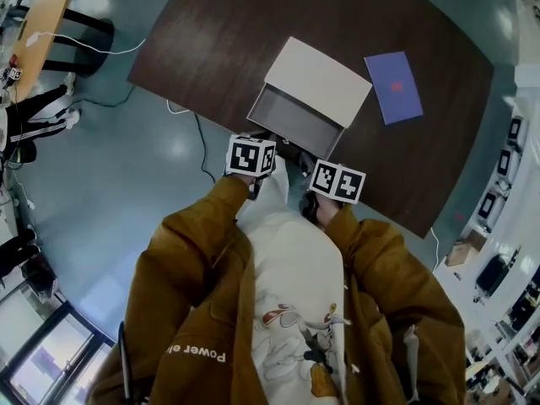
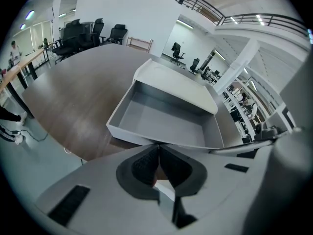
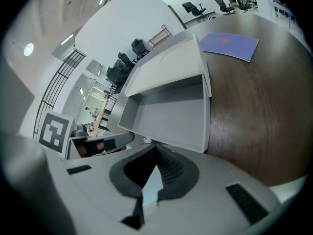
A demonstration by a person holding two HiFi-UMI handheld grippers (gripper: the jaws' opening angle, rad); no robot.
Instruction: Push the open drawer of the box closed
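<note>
A brown jacket (image 1: 194,310) has the word "Power" on one sleeve, seen only in the head view. The left gripper (image 2: 157,147) and the right gripper (image 3: 156,149) each hold their ribbed dark jaws together on nothing, near the drawer (image 2: 161,116). This smooth grey tray stands pulled out of the flat white box (image 1: 319,81), at the near edge of the dark wooden table (image 1: 219,40). Far right lies a purple sheet (image 3: 230,45), which the left gripper view misses.

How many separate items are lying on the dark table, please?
2: the white box, drawer open, at the near edge of the table, and a purple sheet to its right. Nothing seems hidden.
</note>
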